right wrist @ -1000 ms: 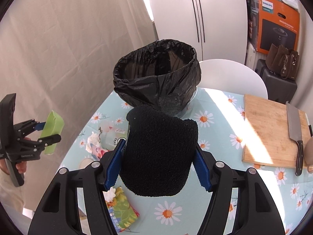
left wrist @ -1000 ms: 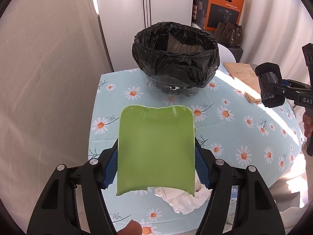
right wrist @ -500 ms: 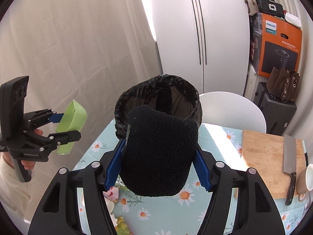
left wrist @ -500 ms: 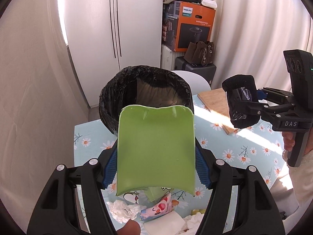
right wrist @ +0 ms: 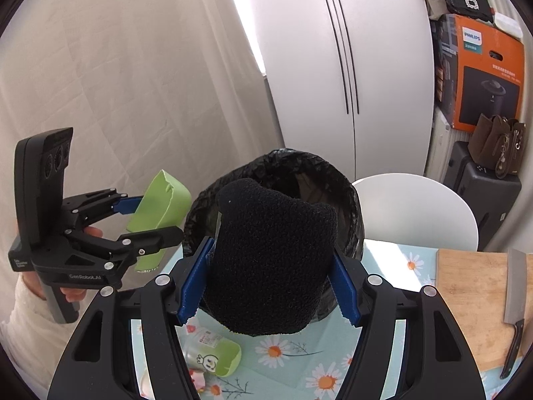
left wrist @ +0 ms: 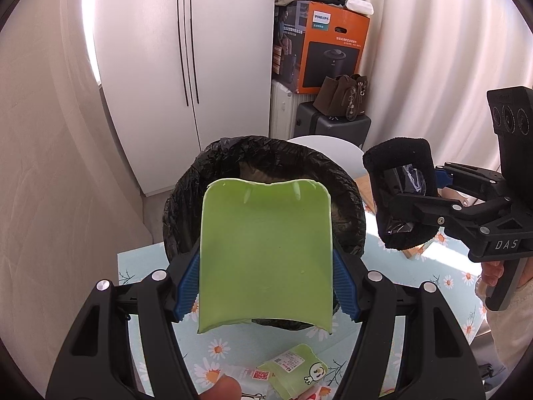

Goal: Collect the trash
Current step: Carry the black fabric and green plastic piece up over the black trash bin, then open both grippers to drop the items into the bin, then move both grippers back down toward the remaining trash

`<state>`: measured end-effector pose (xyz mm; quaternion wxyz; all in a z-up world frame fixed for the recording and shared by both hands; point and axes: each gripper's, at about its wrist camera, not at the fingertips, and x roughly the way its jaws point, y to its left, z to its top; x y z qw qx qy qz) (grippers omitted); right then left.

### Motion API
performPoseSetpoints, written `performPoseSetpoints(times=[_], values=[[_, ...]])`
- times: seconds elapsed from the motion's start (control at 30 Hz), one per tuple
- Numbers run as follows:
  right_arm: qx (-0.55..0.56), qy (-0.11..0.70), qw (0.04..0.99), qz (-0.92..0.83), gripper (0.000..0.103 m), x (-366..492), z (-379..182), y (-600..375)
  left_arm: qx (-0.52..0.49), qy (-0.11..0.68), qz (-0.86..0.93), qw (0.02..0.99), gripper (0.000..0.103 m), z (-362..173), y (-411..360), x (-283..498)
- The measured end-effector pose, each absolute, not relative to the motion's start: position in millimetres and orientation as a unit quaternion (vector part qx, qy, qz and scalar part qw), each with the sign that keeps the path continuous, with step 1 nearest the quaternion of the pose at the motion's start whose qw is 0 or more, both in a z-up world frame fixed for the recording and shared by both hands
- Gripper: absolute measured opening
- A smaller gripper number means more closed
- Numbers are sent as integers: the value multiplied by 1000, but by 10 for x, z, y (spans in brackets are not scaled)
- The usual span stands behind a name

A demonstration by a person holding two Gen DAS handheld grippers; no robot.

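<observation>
My left gripper (left wrist: 266, 286) is shut on a curved green plastic piece (left wrist: 265, 253), held in front of and above the black-lined trash bin (left wrist: 266, 156). It also shows in the right wrist view (right wrist: 160, 210), left of the bin (right wrist: 299, 173). My right gripper (right wrist: 269, 286) is shut on a black foam sleeve (right wrist: 269, 256) with clear plastic inside, seen in the left wrist view (left wrist: 403, 196) just right of the bin's rim. Loose wrappers, one green (left wrist: 296, 370), lie on the daisy tablecloth (left wrist: 446, 283) below.
A wooden cutting board (right wrist: 473, 300) with a cleaver (right wrist: 514, 313) lies at the right. A white chair (right wrist: 416, 210) stands behind the table. A white cabinet (left wrist: 186, 50), an orange box (left wrist: 329, 46) and bags stand behind.
Both grippers have risen and moved toward the bin, carrying the green piece and the black sleeve. The two grippers are now closer to each other, on either side of the bin.
</observation>
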<state>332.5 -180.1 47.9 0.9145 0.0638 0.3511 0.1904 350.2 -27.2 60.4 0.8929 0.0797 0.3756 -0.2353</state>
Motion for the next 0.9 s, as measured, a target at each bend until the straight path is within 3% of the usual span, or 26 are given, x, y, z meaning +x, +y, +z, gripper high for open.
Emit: performPoseSetpoints(times=[0.13, 0.2, 0.23, 0.27, 0.3, 0.9], values=[[72, 350, 916, 181, 63, 3495, 463, -1826, 83, 380, -239, 890, 68, 526, -302, 3737], [76, 353, 917, 168, 76, 3585, 427, -1851, 93, 376, -240, 890, 70, 497, -341, 3821], [81, 352, 918, 165, 94, 3621, 409, -1871, 97, 370, -238, 893, 75, 486, -355, 3843], [88, 349, 918, 165, 94, 3647, 391, -1891, 100, 365, -232, 896, 89, 480, -350, 3856], [92, 345, 920, 162, 93, 3662, 383, -1912, 100, 363, -226, 899, 95, 472, -345, 3866], [90, 369, 916, 127, 94, 3303, 119, -2172, 68, 388, -161, 905, 97, 364, -67, 3474]])
